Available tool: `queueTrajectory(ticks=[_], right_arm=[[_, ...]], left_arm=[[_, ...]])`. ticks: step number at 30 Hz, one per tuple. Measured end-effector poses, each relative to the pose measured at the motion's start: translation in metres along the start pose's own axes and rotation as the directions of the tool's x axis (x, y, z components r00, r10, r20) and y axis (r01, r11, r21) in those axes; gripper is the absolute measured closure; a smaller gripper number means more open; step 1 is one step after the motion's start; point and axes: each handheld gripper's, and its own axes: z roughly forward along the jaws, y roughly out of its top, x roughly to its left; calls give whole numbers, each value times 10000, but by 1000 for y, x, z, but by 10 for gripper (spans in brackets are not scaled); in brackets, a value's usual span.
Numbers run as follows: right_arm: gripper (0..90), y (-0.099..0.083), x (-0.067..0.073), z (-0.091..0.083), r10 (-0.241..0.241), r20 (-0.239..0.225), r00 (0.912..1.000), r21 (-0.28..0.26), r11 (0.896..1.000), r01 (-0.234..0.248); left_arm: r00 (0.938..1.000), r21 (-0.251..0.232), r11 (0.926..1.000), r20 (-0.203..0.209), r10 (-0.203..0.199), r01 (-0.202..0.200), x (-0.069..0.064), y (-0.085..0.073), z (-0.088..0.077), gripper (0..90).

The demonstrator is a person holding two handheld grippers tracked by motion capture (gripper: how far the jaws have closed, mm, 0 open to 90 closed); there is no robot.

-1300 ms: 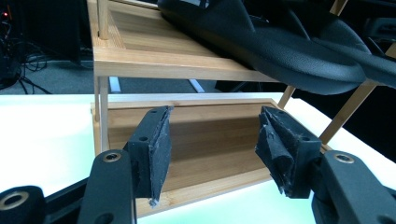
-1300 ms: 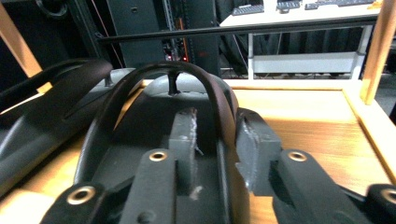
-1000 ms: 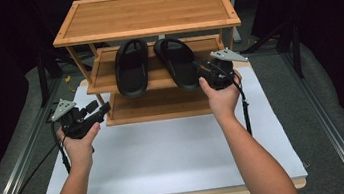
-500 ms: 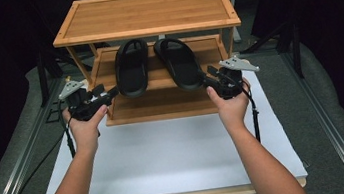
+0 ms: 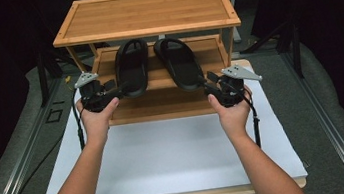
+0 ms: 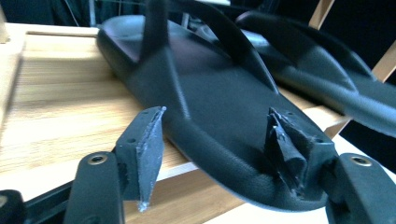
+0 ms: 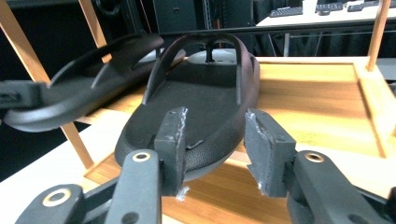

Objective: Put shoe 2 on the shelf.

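as each gripper points in at the heel of its own sandal, the matter that counts is that both sandals lie lengthwise away from the jaws, heels toward the person and toes toward the back of the bamboo rack (image 5: 151,29). they sit side by side on the rack's middle shelf, heels overhanging its front edge above the lower shelf.

the left gripper (image 5: 117,89) is nearer the left sandal (image 5: 132,68). its jaws have just been opening and stand wide: in the left gripper view the heel of that sandal (image 6: 210,116) lies between the pads, the right pad right against the heel rim, though whether it touches cannot be told, while the left pad stands clear of it. so it is not clamped.

the right gripper (image 5: 211,82) is nearer the right sandal (image 5: 181,64). in the right gripper view, its jaws have just eased closed a little; one pad lies over the heel of this sandal (image 7: 196,107) and the other stands clear beside its rim, so the heel edge sits in the gap, with no squeeze to be seen.

both sandals are black, matt and rubbery, with a pebbled footbed, a thick rounded rim and a y-shaped thong strap. they look soft enough to give under the pads.
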Motion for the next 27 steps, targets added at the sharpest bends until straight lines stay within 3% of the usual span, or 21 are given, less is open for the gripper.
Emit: queueTrajectory(ticks=[2,5,10,12,15,17,24,27], right_arm=[[603,-3,0,0,187,-288,9994,-102,9998,-190],[615,-5,6,1,88,-431,9990,-68,9999,-91],[610,-7,20,7,-276,-366,9990,-271,9993,266],[610,-7,22,10,-424,-143,9990,-340,9985,419],[614,-7,20,12,-305,-20,9995,-357,9989,304],[626,-7,15,14,-44,-265,9996,-391,9992,34],[634,-1,12,20,83,28,10000,-189,9998,-82],[589,1,10,21,379,84,9992,-237,9990,-377]], left_arm=[[9999,-41,9999,-99,98,-98,-2,0,1,384],[10000,-93,10000,-17,19,-19,-1,-1,2,394],[9999,-116,9999,137,-12,14,3,0,3,423],[9999,-148,9999,143,3,-1,1,-1,4,424],[9999,-144,9999,162,-9,11,0,0,6,425],[9998,-187,9998,206,-36,40,-2,0,9,427],[9995,-150,9998,262,-158,162,-10,3,19,448],[9997,-183,9997,231,-124,128,-13,4,24,449]])
